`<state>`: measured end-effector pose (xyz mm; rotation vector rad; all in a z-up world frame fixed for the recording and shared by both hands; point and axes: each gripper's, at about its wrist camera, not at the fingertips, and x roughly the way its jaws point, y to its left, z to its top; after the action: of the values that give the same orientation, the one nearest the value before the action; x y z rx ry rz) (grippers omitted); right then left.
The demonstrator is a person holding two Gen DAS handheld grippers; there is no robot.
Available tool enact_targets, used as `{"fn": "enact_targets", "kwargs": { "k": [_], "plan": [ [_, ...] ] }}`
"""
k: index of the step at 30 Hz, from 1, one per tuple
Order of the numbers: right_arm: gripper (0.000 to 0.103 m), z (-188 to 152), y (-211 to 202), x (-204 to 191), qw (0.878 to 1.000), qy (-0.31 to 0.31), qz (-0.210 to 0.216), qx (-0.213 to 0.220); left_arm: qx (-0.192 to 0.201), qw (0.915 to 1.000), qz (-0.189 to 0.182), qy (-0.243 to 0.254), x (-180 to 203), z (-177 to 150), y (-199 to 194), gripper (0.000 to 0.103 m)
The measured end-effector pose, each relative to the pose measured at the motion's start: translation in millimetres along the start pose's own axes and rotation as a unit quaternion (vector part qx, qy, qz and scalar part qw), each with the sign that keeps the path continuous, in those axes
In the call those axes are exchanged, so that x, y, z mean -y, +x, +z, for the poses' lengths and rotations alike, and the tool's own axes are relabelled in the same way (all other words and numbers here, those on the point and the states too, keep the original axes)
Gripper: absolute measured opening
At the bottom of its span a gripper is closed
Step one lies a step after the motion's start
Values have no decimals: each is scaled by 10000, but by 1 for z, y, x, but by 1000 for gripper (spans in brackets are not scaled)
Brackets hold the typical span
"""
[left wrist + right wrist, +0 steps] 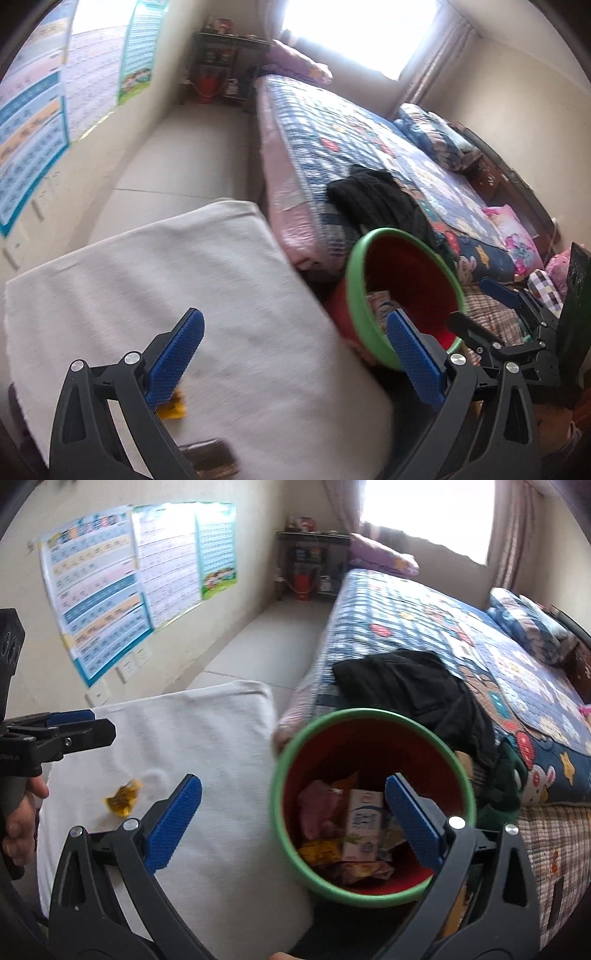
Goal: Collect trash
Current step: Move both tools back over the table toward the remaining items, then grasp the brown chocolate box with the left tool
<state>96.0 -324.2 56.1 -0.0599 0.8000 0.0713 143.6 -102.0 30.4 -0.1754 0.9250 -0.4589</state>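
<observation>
A red bin with a green rim [369,716] stands between a white cloth-covered table [207,738] and the bed; it also shows in the left wrist view [369,240]. Inside lie a milk carton [364,821] and several wrappers. A crumpled yellow wrapper [123,797] lies on the cloth; in the left wrist view it [173,408] peeks out under my left finger. My left gripper [295,350] is open and empty above the cloth. My right gripper [295,812] is open and empty, its right finger over the bin's mouth.
A bed with a blue patchwork quilt [443,627] holds a black garment [413,686]. Posters [110,583] hang on the left wall. A dark shelf [310,565] stands in the far corner. A dark object [210,458] lies at the cloth's near edge.
</observation>
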Motion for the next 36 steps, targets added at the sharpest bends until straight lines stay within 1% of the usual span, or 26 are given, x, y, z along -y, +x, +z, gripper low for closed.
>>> {"fn": "enact_targets", "kwargs": {
  "k": [6, 10, 13, 16, 18, 19, 20, 21, 25, 29, 32, 34, 36],
  "plan": [
    [98, -2, 4, -46, 9989, -309, 340, -53, -30, 9988, 393, -294, -46, -24, -22, 95],
    [98, -5, 10, -72, 9974, -476, 528, -104, -140, 9973, 626, -353, -67, -41, -31, 95],
    [98, -9, 16, -93, 9957, -606, 667, -201, -412, 9955, 767, -377, -80, -59, -27, 95],
    [98, -13, 19, -106, 9941, -741, 740, -265, -673, 9938, 815, -348, -86, -75, -20, 95],
    [98, -14, 20, -110, 9936, -784, 765, -290, -990, 9915, 812, -235, -84, -87, -9, 95],
    [98, -14, 20, -111, 9933, -799, 777, -295, -1216, 9894, 779, -119, -82, -95, 1, 95],
    [98, -14, 20, -112, 9932, -803, 784, -298, -1342, 9880, 765, -48, -80, -101, 8, 95],
    [98, -14, 20, -113, 9931, -810, 795, -306, -1529, 9852, 772, 50, -78, -107, 18, 95],
    [98, -14, 22, -113, 9928, -818, 813, -331, -2021, 9747, 913, 286, -75, -130, 49, 95],
    [98, -19, 26, -113, 9924, -806, 842, -399, -2214, 9682, 1076, 446, -73, -139, 63, 95],
    [98, -24, 30, -110, 9922, -777, 855, -460, -2318, 9648, 1127, 530, -74, -144, 70, 95],
    [98, -25, 33, -107, 9923, -752, 849, -488, -2346, 9636, 1146, 583, -73, -146, 73, 95],
    [98, -26, 35, -104, 9926, -717, 848, -498, -2348, 9642, 1076, 605, -72, -147, 77, 95]
  ]
}}
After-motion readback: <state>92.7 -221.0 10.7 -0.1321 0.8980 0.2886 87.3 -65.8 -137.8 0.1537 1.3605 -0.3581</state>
